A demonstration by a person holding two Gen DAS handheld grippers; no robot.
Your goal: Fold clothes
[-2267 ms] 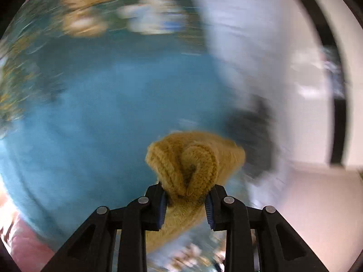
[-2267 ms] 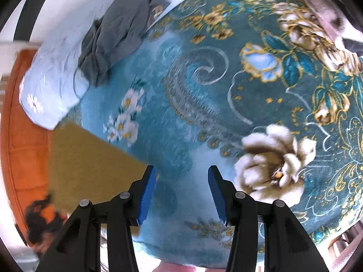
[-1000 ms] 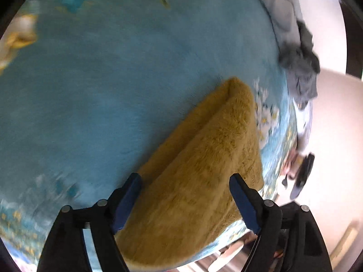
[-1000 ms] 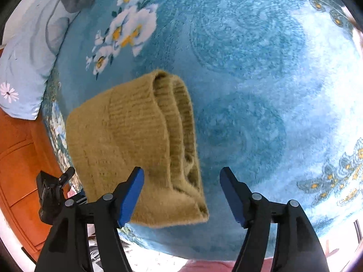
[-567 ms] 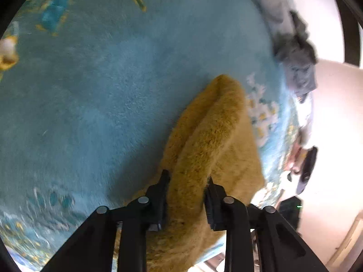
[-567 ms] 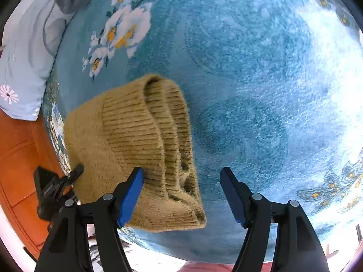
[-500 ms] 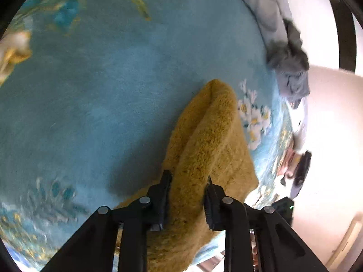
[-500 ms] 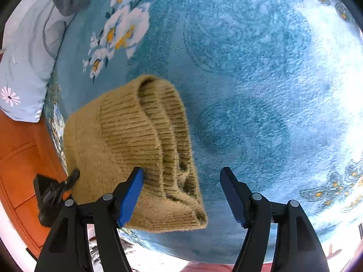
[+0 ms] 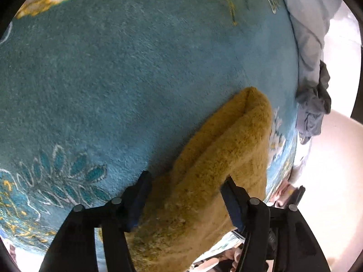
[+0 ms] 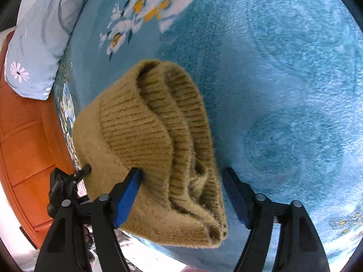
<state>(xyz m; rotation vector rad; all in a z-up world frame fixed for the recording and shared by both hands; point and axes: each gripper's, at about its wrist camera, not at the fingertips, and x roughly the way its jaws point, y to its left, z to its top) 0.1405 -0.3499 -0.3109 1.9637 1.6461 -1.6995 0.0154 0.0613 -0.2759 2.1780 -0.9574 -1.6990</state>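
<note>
A folded mustard-yellow knit garment (image 9: 217, 158) lies on the blue floral bedspread (image 9: 113, 79) near the bed's edge. It shows in the right wrist view (image 10: 154, 136) as a stack of ribbed layers. My left gripper (image 9: 185, 195) is open, its jaws on either side of one end of the garment. My right gripper (image 10: 182, 190) is open, its jaws on either side of the ribbed end, with the garment between them.
A grey garment (image 9: 313, 111) lies crumpled on a pale blue pillow (image 9: 310, 22) at the bed's far side. The pillow (image 10: 38, 45) also shows in the right wrist view. An orange wooden bed frame (image 10: 25, 147) runs along the bedspread's edge (image 10: 65, 117).
The left gripper was shut on the garment half a second ago and has now opened. The right gripper stayed open and moved closer over the garment's ribbed end.
</note>
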